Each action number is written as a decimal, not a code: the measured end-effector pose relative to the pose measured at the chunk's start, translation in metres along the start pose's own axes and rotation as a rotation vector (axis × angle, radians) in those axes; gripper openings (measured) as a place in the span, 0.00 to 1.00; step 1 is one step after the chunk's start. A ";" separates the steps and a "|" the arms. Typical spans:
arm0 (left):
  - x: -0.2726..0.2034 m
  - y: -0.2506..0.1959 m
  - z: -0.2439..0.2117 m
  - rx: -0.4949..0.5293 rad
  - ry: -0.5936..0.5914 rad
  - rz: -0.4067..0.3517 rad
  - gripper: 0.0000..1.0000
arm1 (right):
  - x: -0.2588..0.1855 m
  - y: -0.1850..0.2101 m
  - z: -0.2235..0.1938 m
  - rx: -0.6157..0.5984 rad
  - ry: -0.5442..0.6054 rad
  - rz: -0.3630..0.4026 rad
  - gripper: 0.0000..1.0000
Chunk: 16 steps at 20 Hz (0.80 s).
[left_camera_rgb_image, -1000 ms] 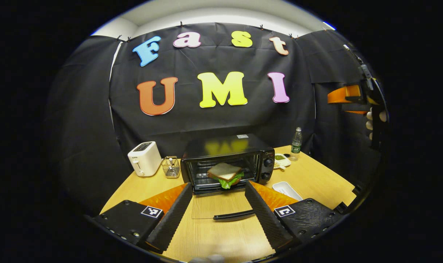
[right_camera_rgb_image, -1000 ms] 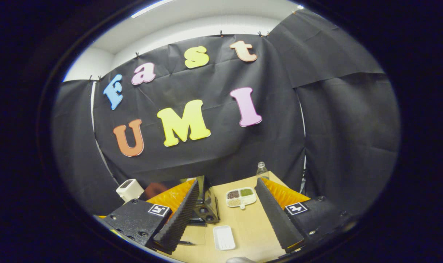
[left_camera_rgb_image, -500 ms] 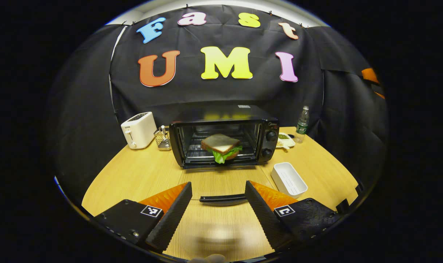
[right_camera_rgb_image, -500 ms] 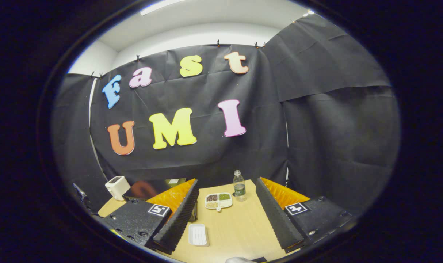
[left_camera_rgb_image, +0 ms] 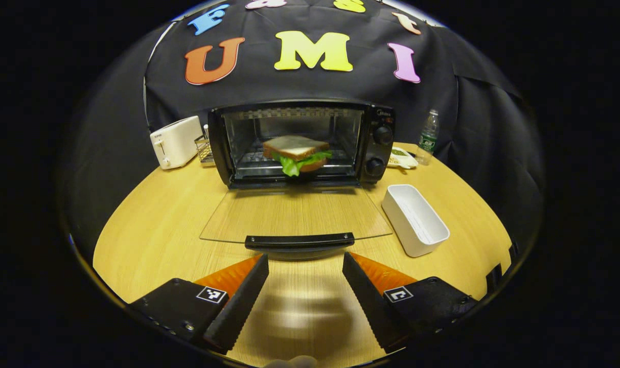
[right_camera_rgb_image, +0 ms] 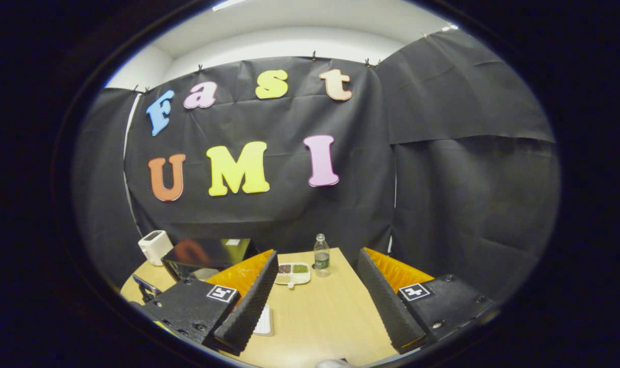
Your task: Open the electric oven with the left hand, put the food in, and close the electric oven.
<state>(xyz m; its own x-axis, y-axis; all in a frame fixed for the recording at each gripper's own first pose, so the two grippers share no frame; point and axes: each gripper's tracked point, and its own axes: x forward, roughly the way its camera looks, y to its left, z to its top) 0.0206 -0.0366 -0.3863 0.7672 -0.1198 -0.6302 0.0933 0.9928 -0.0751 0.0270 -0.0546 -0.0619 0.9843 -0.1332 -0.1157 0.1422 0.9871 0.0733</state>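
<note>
In the left gripper view the black electric oven (left_camera_rgb_image: 302, 140) stands at the back of the wooden table (left_camera_rgb_image: 151, 214). Its glass door (left_camera_rgb_image: 294, 214) lies flat and open, with the black handle (left_camera_rgb_image: 299, 240) on the near edge. A sandwich (left_camera_rgb_image: 295, 152) with lettuce rests on the rack inside. My left gripper (left_camera_rgb_image: 304, 286) is open and low over the table, just short of the handle, touching nothing. My right gripper (right_camera_rgb_image: 315, 301) is open and empty, held high. The oven's top (right_camera_rgb_image: 207, 253) appears at its lower left.
An empty white rectangular tray (left_camera_rgb_image: 414, 220) lies right of the door. A white toaster (left_camera_rgb_image: 176, 141) and a wire basket (left_camera_rgb_image: 203, 149) stand left of the oven. A divided snack dish (left_camera_rgb_image: 402, 157) and a water bottle (left_camera_rgb_image: 428, 137) stand at the back right.
The left gripper has dropped and moved toward the open door's handle, so the oven looks larger and nearer. The right gripper has swung slightly, keeping high and open.
</note>
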 end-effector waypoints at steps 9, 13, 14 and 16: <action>0.038 0.010 -0.006 -0.005 0.040 0.036 0.96 | 0.030 -0.002 -0.010 -0.012 0.057 -0.001 1.00; 0.038 0.010 -0.005 -0.012 0.050 0.038 0.95 | 0.047 0.004 -0.014 -0.004 0.076 0.015 0.90; 0.038 0.010 -0.004 -0.016 0.052 0.038 0.95 | 0.050 0.006 -0.014 -0.004 0.078 0.020 1.00; 0.035 0.010 -0.001 -0.025 0.054 0.040 0.95 | 0.055 0.011 -0.011 -0.008 0.078 0.032 1.00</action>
<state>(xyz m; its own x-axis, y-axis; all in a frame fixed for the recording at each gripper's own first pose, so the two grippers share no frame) 0.0476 -0.0308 -0.4104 0.7347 -0.0800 -0.6737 0.0462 0.9966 -0.0679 0.0815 -0.0497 -0.0785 0.9772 -0.0943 -0.1900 0.1093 0.9915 0.0705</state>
